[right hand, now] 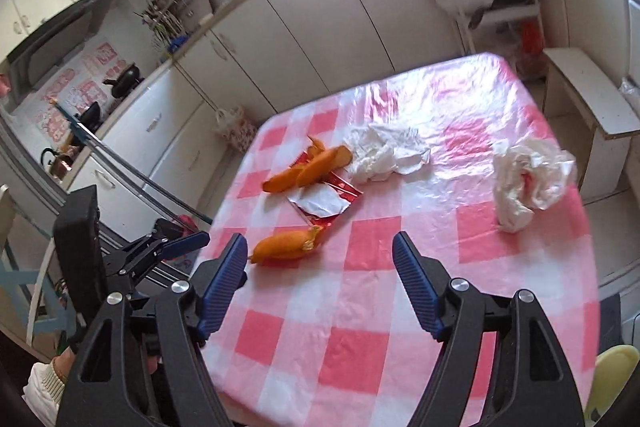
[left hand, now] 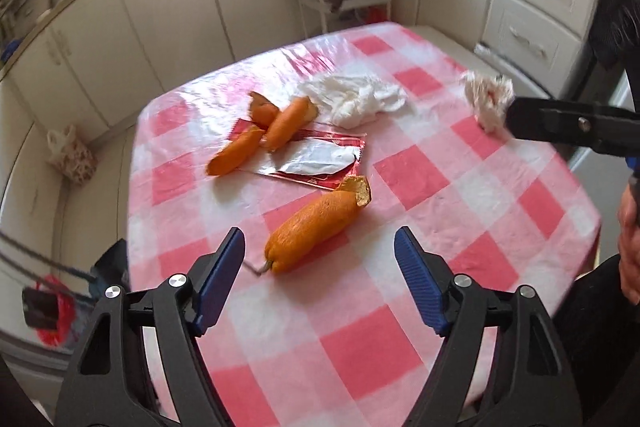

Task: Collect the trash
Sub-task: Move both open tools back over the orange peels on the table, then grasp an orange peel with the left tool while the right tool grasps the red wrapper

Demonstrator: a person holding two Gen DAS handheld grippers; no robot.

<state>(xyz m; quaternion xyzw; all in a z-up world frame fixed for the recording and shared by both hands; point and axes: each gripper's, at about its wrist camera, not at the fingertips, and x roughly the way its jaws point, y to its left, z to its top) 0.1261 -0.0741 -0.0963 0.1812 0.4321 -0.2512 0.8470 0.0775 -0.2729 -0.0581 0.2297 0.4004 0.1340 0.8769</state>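
Trash is spread on the checked worktop (left hand: 360, 347): nearest orange peel (left hand: 316, 227) just ahead of the left tool (left hand: 320, 259), more peels (left hand: 276, 127) on a torn red wrapper (left hand: 316, 163), white tissue (left hand: 356, 99) behind. Crumpled bag (right hand: 528, 179) lies apart, ahead of the right tool (right hand: 320, 263). Both tools are held wide open, nothing gripped.

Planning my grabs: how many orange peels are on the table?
4: three clustered on the wrapper, at; one alone nearer the left claw, at. None seems hidden.
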